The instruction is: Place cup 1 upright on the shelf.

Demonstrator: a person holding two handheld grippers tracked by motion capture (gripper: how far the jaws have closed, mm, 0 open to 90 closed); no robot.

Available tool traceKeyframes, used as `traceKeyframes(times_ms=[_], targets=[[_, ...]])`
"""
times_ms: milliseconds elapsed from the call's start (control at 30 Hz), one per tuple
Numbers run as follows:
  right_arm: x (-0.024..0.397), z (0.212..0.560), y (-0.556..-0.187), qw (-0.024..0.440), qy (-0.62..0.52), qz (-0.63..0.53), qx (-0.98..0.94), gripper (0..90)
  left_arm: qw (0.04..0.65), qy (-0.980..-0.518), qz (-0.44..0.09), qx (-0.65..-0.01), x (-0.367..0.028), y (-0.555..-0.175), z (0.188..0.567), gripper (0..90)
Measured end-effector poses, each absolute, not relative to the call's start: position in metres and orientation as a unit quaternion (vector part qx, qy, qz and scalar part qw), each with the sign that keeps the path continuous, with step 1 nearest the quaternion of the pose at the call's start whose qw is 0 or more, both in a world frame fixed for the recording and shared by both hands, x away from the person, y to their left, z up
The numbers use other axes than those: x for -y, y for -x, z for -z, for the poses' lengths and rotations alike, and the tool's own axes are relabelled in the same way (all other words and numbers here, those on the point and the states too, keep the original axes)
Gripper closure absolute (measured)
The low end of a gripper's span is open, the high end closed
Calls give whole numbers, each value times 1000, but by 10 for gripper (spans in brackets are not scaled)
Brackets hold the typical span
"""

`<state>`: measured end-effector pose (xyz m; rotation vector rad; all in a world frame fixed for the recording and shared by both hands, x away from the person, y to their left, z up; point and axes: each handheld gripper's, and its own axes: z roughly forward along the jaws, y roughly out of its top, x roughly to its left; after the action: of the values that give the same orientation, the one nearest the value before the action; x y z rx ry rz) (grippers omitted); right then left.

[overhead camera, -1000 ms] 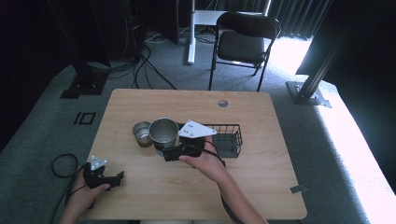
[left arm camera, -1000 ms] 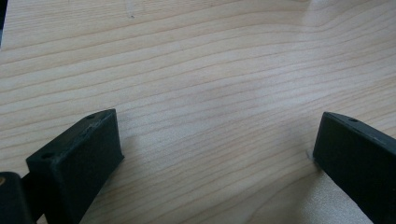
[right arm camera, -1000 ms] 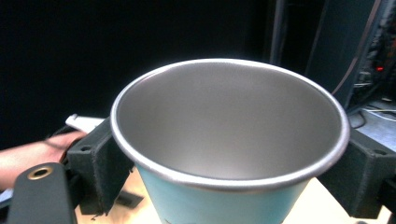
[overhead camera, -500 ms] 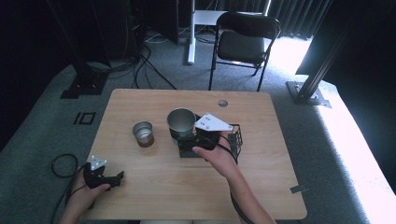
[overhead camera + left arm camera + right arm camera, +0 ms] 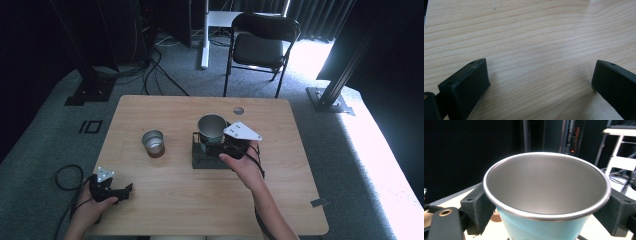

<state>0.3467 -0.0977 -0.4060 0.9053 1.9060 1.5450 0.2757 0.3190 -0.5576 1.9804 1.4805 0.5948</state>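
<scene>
I have the teal cup (image 5: pixel 546 202) clamped between the jaws of my right gripper (image 5: pixel 220 146), raised upright over the black wire basket (image 5: pixel 204 156) near the middle of the table (image 5: pixel 175 195). I judge this the carrying step, with the setting-down to come: next I must lower it straight inside the basket's walls and only then let the jaws part. The basket's rim is the thing to clear. A second metal cup (image 5: pixel 153 143) stands to the left, well apart. My left gripper (image 5: pixel 120 192) rests at the table's near left edge, jaws wide and empty. A folding chair (image 5: pixel 262 47) stands beyond the table.
</scene>
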Motion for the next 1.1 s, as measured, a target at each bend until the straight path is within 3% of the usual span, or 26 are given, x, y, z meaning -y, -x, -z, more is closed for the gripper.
traceKeyframes(times_ms=[533, 1100], targets=[[145, 424, -352, 299, -388, -544, -682, 126, 295, -744, -223, -556, -319, -276, 558, 16], [181, 449, -360, 310, -430, -524, -667, 126, 294, -745, -223, -556, -319, -276, 558, 17]])
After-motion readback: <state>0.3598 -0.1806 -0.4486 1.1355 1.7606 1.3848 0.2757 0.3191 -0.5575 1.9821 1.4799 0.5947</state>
